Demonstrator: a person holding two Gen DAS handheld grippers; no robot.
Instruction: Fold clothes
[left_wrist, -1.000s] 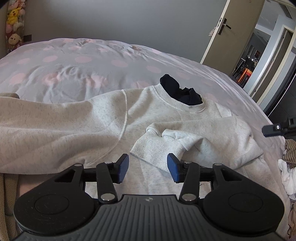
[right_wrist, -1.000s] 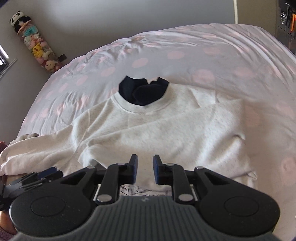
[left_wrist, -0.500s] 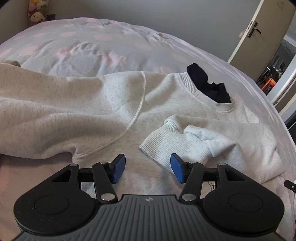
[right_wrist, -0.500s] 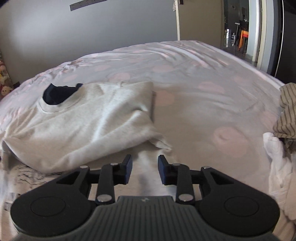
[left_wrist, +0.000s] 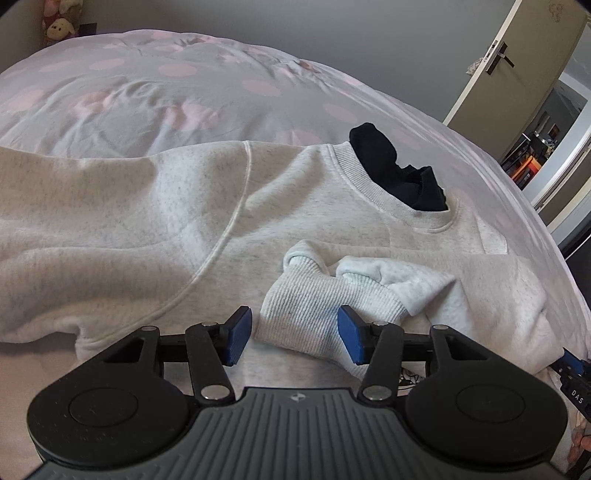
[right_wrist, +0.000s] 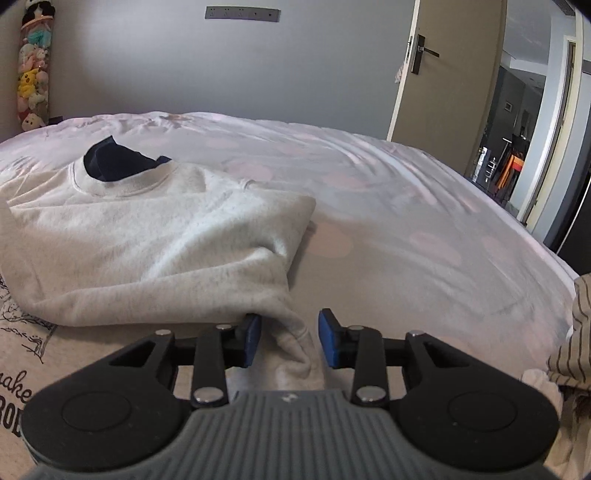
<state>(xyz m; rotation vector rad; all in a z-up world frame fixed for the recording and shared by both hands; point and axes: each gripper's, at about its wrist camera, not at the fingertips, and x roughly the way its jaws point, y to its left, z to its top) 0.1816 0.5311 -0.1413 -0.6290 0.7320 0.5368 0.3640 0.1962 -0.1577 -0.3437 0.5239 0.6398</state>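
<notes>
A light grey sweatshirt (left_wrist: 155, 221) lies flat on the bed, a dark navy garment (left_wrist: 399, 173) showing inside its neck. One sleeve is folded across the chest, and its ribbed cuff (left_wrist: 310, 306) lies between the blue pads of my left gripper (left_wrist: 293, 334), which stands open. In the right wrist view the sweatshirt (right_wrist: 147, 243) fills the left side. Its lower right corner (right_wrist: 291, 339) sits between the pads of my open right gripper (right_wrist: 290, 341).
The bed (right_wrist: 406, 221) has a pale cover with pink dots and open room to the right. Striped and white clothes (right_wrist: 576, 332) are piled at the right edge. A printed cloth (right_wrist: 22, 350) lies under the sweatshirt's left hem. An open door (right_wrist: 443, 74) stands behind the bed.
My left gripper has come closer to the cuff, which now lies between its pads. My right gripper swung to the sweatshirt's right side, opened wider and now straddles the corner.
</notes>
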